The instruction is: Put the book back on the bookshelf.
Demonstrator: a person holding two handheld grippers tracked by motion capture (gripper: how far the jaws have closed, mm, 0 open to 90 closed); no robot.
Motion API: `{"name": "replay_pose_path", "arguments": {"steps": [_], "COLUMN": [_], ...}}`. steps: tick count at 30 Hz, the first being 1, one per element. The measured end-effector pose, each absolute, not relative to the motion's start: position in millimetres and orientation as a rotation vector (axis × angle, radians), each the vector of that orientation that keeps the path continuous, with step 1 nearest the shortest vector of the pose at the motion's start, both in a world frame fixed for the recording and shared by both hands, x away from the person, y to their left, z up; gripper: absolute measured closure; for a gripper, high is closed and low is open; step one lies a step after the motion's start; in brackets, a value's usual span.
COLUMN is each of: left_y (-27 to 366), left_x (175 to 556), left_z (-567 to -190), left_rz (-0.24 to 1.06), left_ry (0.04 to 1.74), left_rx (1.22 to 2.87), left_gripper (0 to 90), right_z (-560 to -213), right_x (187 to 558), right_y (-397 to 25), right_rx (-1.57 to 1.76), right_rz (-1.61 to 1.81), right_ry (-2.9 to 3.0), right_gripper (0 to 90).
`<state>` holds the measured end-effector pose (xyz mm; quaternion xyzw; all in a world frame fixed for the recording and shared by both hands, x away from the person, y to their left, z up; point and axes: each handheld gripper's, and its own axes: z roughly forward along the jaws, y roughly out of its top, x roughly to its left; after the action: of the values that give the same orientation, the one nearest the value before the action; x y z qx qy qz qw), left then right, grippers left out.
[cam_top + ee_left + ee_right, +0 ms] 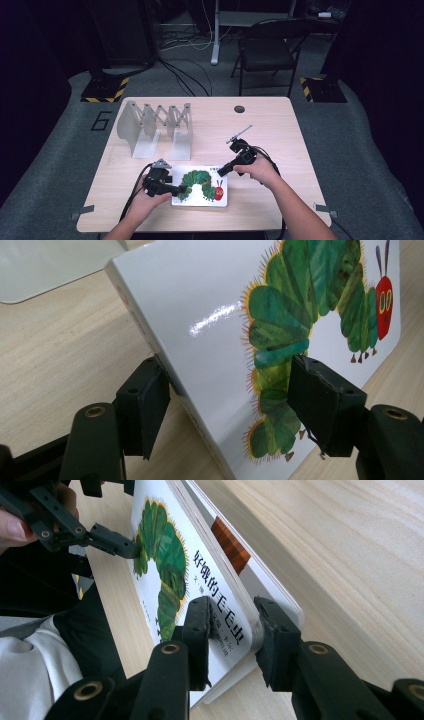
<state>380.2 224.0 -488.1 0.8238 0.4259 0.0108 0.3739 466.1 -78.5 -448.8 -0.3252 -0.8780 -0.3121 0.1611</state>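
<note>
My bench (280,135) is a pale wood-grain top with a small dark round hole (239,109) near its far edge, standing on grey floor. On it, toward the far left, stands a grey metal accordion-style rack (155,127) with several upright dividers. Near my edge, about mid-width, lies a white picture book (200,187) with a green caterpillar on its cover, one side tilted up off the wood.

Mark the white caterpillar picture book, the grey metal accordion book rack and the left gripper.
White caterpillar picture book (200,186), high view: middle of its front cover.
Grey metal accordion book rack (155,129), high view: a middle divider plate.
Left gripper (225,402), left gripper view: midway between its fingertips, which straddle the book's edge.
</note>
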Motion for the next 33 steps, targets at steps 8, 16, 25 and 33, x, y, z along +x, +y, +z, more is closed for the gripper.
{"name": "replay_pose_path", "arguments": {"steps": [8,16,25,33], "left_y": [224,228,231,233], "left_x": [386,386,386,385], "left_z": [-485,-476,-462,-452], "left_rz": [0.025,0.052,0.119,0.177], "left_ry": [1.094,1.099,1.057,1.036], "left_rx": [2.109,2.108,2.133,2.142], "left_gripper": [37.1,44.6,50.6,55.0], "right_z": [-450,-442,-425,-413], "right_x": [466,463,460,454], "right_y": [-81,-80,-78,-74], "right_rx": [-0.938,-0.921,-0.900,-0.865], "right_rz": [-0.883,-0.918,-0.985,-0.994], "right_ry": [-2.515,-2.543,-2.610,-2.674], "right_gripper": [69.0,69.7,70.0,69.8]}}
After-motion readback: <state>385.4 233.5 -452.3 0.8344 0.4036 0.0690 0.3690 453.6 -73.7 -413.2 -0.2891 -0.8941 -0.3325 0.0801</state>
